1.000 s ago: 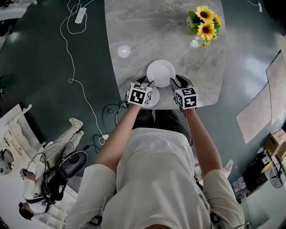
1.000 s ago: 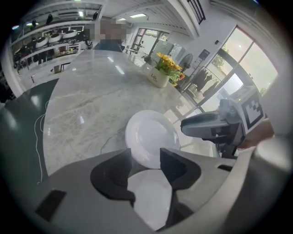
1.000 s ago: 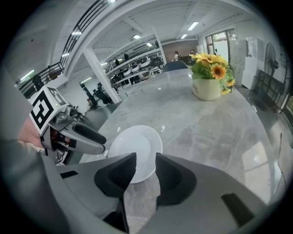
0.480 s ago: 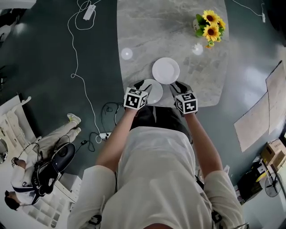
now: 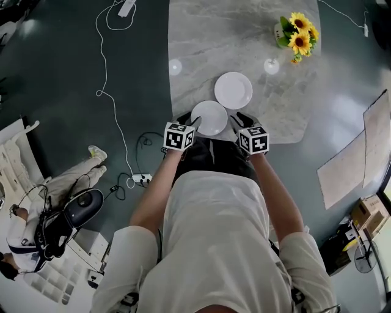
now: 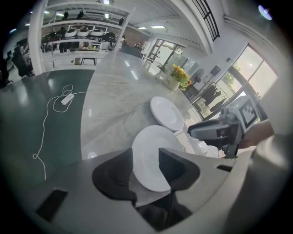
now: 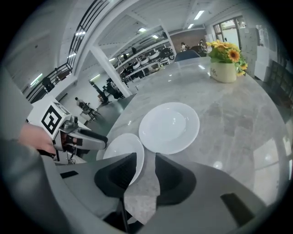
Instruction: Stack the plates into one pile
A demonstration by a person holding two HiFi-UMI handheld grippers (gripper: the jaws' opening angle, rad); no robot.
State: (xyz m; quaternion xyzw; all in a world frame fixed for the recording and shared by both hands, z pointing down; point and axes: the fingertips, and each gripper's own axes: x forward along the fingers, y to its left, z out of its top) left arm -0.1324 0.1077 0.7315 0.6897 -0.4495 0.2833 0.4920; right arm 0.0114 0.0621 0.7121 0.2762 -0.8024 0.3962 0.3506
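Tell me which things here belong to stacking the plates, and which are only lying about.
Job: near plate, far plate.
Lying about: potted sunflowers, white cable with adapter on the floor, cardboard box.

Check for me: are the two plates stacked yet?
No, the near plate and the far plate sit side by side, neither on top of the other.

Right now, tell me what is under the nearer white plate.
Only the marble table shows around the rim of the nearer plate. The patch directly beneath the plate is covered, so nothing there can be made out.
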